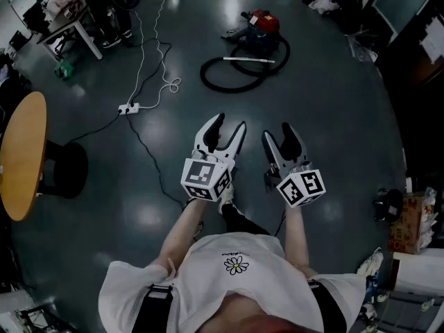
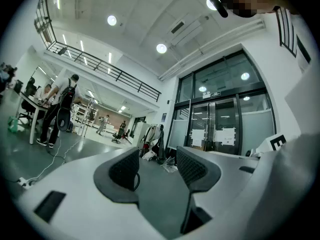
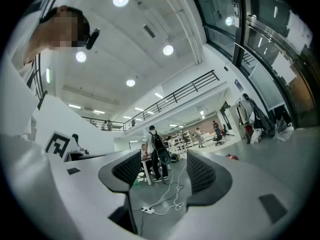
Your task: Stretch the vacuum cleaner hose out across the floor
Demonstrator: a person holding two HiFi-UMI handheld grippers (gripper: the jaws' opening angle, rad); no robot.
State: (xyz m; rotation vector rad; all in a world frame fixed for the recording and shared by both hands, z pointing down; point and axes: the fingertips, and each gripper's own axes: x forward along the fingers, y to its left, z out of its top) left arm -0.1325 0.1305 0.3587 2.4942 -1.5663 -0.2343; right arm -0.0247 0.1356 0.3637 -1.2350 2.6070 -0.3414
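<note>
The dark, glossy floor [image 1: 326, 116] fills the head view, with a round table [image 1: 21, 155] at its left edge. The vacuum cleaner [image 1: 262, 28], a red-topped canister, sits toward the far edge of the floor, well ahead of the person. Its black hose [image 1: 232, 89] lies in a loose loop on the floor just in front of the canister, not yet pulled straight.

The left gripper [image 1: 229, 121] and the right gripper [image 1: 277, 132] are held out side by side, roughly level, well short of the hose. Each has its jaws spread with nothing between the pads; only open floor and the room beyond show through the gaps.

A pale wand [image 1: 248, 60] lies across the loop. Nearer the left edge, a white power strip [image 1: 129, 108] rests among trailing cables.

The hose looks light and limp but springy, so it will probably try to curl back once released. Its surface may slide through the pads under a loose pinch. The wand, or the hose just beside it, seems the best hold: stiff and easy to clamp. Pulling away from the canister should uncoil the loop, though the canister may roll along if tugged hard.
</note>
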